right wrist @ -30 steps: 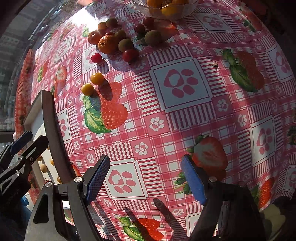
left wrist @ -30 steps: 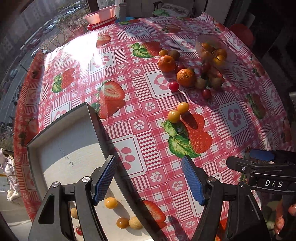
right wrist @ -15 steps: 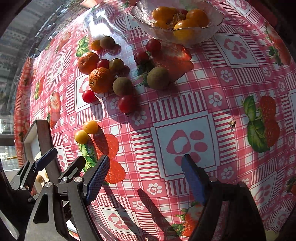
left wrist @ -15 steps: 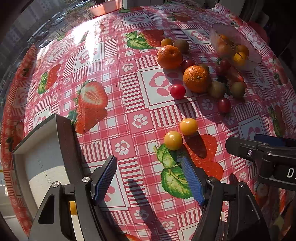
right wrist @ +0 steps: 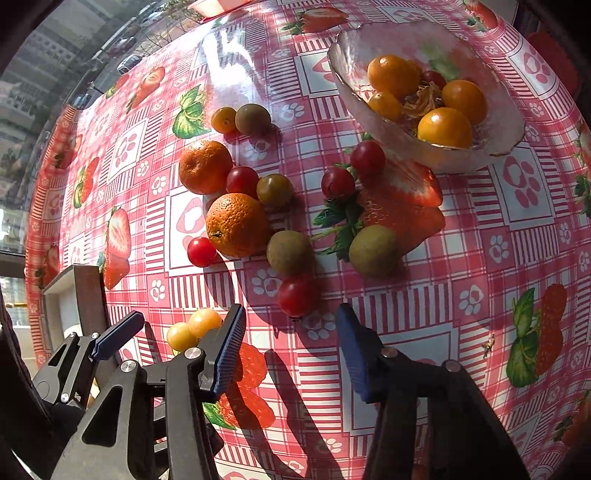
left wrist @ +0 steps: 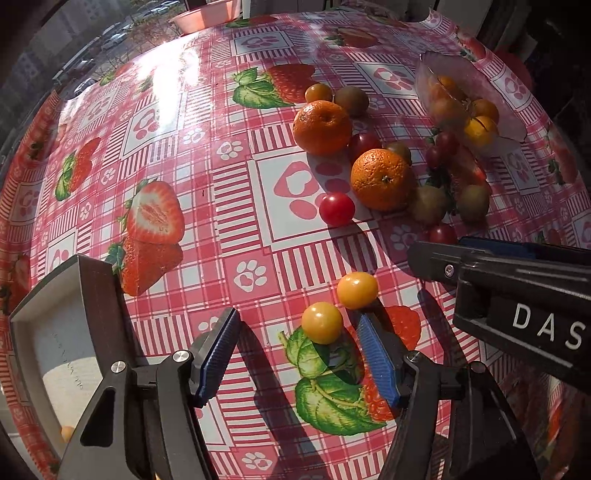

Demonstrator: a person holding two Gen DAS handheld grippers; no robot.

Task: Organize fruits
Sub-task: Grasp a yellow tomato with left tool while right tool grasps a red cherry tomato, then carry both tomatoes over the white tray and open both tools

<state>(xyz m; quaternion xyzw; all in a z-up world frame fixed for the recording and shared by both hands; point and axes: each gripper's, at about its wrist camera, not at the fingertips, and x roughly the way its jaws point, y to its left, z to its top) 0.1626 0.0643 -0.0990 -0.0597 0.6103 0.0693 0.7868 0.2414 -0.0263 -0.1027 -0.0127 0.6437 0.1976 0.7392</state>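
Note:
Loose fruit lies on a strawberry-print tablecloth. My left gripper (left wrist: pixel 297 352) is open and empty, its jaws either side of a yellow cherry tomato (left wrist: pixel 321 322); a second yellow tomato (left wrist: pixel 357 290) sits just beyond. My right gripper (right wrist: pixel 291 350) is open and empty, just short of a red cherry tomato (right wrist: pixel 297 295). Two mandarins (right wrist: pixel 236 224) (right wrist: pixel 205 166), kiwis (right wrist: pixel 290 252) (right wrist: pixel 373 245) and several small tomatoes cluster ahead. A glass bowl (right wrist: pixel 491 146) holds several orange-yellow fruits. A grey tray (left wrist: pixel 48 354) lies at the left, with a small yellow fruit (left wrist: pixel 67 433) in it.
The right gripper's body (left wrist: pixel 517 295) crosses the right side of the left wrist view. The left gripper (right wrist: pixel 110 339) shows at the lower left of the right wrist view. A pink bowl (left wrist: pixel 207 16) stands at the table's far edge.
Both grippers have moved forward toward the fruit, away from the tray. The left jaws now flank the nearer yellow tomato; the right gripper has closed in on the red tomato and the bowl.

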